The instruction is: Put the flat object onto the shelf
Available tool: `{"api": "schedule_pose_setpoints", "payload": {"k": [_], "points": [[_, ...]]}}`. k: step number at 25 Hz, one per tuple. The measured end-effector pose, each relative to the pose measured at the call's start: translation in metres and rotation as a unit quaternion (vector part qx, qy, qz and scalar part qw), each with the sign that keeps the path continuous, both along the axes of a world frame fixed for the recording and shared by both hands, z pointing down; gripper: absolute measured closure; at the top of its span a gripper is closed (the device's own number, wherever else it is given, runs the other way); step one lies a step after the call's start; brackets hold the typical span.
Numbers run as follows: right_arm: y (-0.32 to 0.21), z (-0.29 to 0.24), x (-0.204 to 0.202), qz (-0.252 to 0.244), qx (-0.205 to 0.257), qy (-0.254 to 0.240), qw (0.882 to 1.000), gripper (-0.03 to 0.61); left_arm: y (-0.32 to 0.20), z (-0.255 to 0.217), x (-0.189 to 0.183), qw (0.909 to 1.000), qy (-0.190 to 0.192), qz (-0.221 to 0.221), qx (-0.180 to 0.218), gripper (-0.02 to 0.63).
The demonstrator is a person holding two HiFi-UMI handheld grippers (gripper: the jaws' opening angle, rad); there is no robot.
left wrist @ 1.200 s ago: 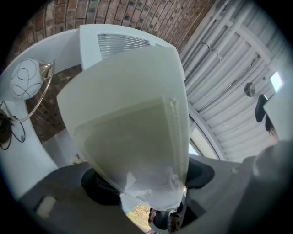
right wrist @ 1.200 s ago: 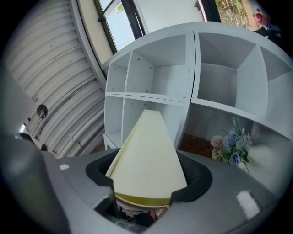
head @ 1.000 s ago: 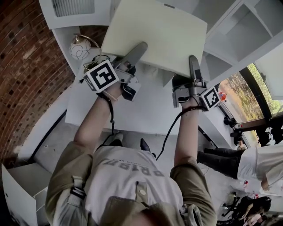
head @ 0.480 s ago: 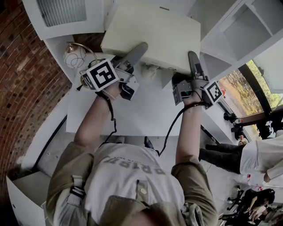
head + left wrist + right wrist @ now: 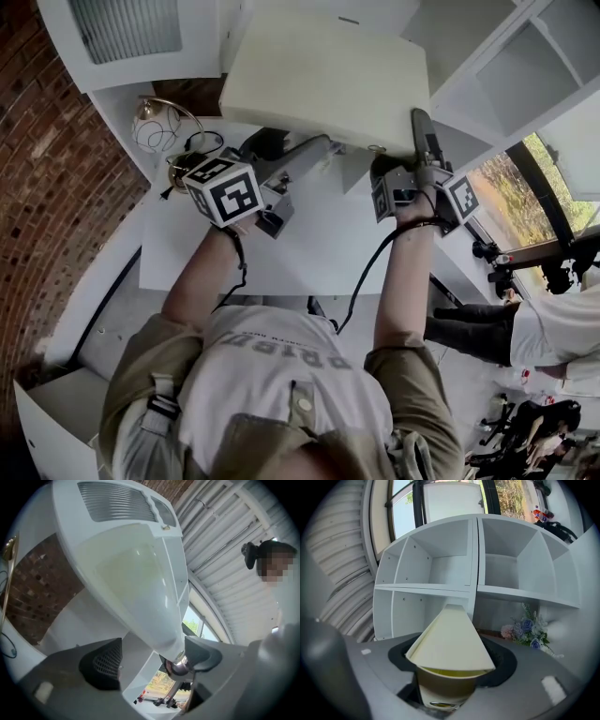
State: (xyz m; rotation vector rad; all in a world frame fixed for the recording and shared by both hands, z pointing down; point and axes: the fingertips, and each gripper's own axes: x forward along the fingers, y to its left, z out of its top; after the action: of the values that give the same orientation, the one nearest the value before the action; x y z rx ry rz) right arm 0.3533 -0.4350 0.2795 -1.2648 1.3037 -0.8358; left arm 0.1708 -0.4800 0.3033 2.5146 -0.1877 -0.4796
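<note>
Up above the white table [image 5: 309, 253], the flat cream board [image 5: 328, 80] is in the air in front of you. It is not on the shelf yet. The big white shelf with square boxes [image 5: 506, 75] stands just past it, on your right.

Your right gripper [image 5: 419, 131] holds the board by its near right corner. In the right gripper view, its fingers [image 5: 397, 654] are clamped on the edge of the board [image 5: 450, 639]. The board's far end points at the open boxes of the shelf [image 5: 473, 559]. Some pink and blue flowers [image 5: 525, 630] sit low down beside the shelf.

Your left gripper [image 5: 295, 148] is under the near left side of the board. Its fingers [image 5: 105, 663] are wide apart and have just been opening. In the left gripper view, the near edge of the board [image 5: 136, 588] comes down between them, close to one finger. The black pads do not press on it, so only your right gripper is holding it.

A red brick wall [image 5: 56, 187] is on your left. A gold wire lamp [image 5: 155, 127] stands on the table near it.
</note>
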Motion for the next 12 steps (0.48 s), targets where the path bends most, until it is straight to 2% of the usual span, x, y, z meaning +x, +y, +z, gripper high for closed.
{"api": "schedule_pose_setpoints", "payload": {"k": [2, 5, 8, 12], "points": [[-0.002, -0.002, 0.003, -0.004, 0.001, 0.001, 1.0, 0.258, -0.001, 0.003, 0.007, 0.9999, 0.0, 0.001, -0.011, 0.209], [-0.007, -0.005, 0.005, -0.017, 0.006, 0.005, 1.0, 0.245, -0.003, 0.001, 0.012, 0.9998, 0.004, -0.002, -0.019, 0.223], [-0.012, -0.011, 0.004, -0.049, 0.025, 0.02, 0.998, 0.218, -0.005, -0.003, 0.013, 0.9995, 0.018, -0.011, -0.025, 0.255], [-0.014, -0.02, -0.008, -0.096, 0.061, 0.035, 0.993, 0.144, -0.008, -0.015, 0.014, 0.9984, 0.043, -0.018, -0.031, 0.259]]}}
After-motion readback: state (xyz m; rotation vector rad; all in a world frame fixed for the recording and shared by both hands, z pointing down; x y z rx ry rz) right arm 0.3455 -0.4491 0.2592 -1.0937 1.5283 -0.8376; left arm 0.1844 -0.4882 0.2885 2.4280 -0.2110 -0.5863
